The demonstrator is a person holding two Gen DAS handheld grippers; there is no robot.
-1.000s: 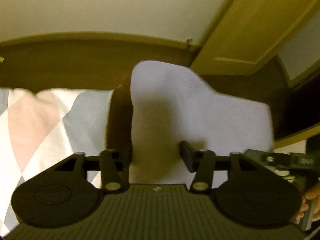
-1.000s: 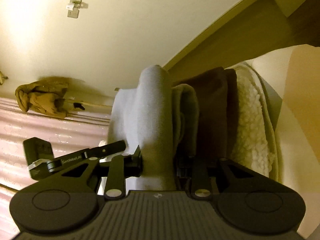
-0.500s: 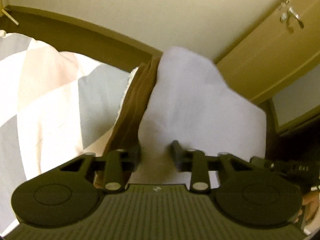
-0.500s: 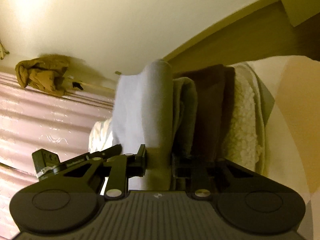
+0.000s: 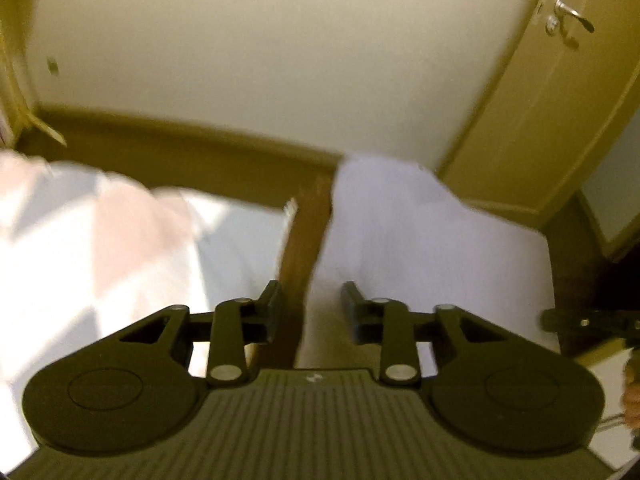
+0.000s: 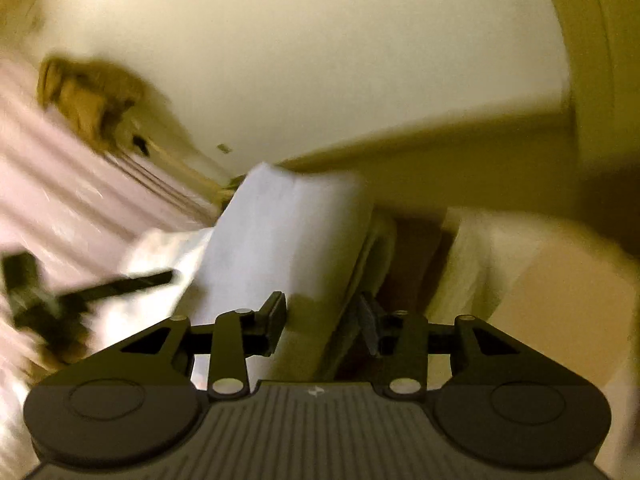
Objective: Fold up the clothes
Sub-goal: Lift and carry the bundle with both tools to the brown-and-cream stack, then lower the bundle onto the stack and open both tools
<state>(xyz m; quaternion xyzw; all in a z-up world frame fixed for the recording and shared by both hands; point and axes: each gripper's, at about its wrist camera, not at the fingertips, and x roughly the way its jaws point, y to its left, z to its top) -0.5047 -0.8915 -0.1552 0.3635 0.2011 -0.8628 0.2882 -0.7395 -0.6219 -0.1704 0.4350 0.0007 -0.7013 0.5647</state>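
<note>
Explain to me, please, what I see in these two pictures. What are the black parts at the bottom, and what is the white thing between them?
Each picture comes from a camera mounted on a hand-held gripper, looking forward along its two black fingers. A person holds one gripper in each hand.

In the left view, the left gripper clamps a stack of folded clothes: a white garment and a brown layer beside it. In the right view, the right gripper clamps the same stack: the white garment with darker and fleecy layers to its right.

The patterned bedcover lies behind. Both pictures are blurred by motion.
</note>
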